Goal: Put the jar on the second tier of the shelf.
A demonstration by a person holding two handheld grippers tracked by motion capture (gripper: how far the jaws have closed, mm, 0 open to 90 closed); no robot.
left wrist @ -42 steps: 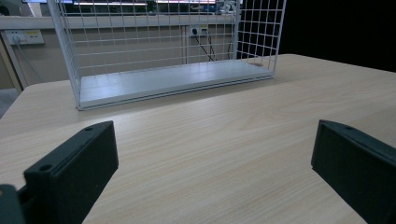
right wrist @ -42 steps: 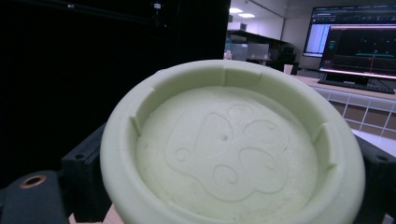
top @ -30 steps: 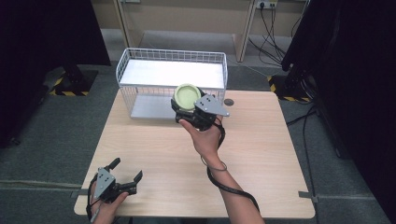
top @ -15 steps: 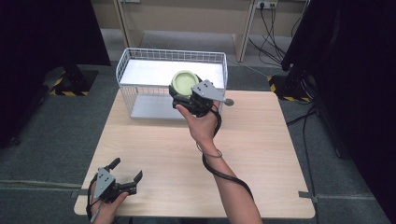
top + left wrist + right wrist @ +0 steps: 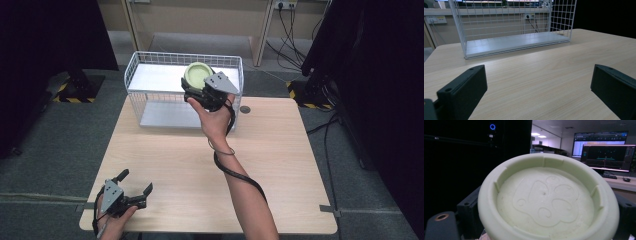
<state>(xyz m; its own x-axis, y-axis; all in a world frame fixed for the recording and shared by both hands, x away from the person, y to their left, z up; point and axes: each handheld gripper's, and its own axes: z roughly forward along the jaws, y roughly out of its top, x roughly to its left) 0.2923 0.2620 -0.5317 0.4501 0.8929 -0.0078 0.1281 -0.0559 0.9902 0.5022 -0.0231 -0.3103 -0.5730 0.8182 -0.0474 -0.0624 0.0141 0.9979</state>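
A pale wooden tabletop (image 5: 280, 150) stands on grey carpet floor (image 5: 50, 130), with black curtains (image 5: 380, 75) at both sides and lit monitors (image 5: 609, 155) beyond.

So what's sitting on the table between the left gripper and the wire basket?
Nothing. In the high view the tabletop from the left gripper to the wire basket is bare wood, and the left gripper view shows the same bare stretch.

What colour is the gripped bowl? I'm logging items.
Pale green bowl, clearest in the right gripper view.
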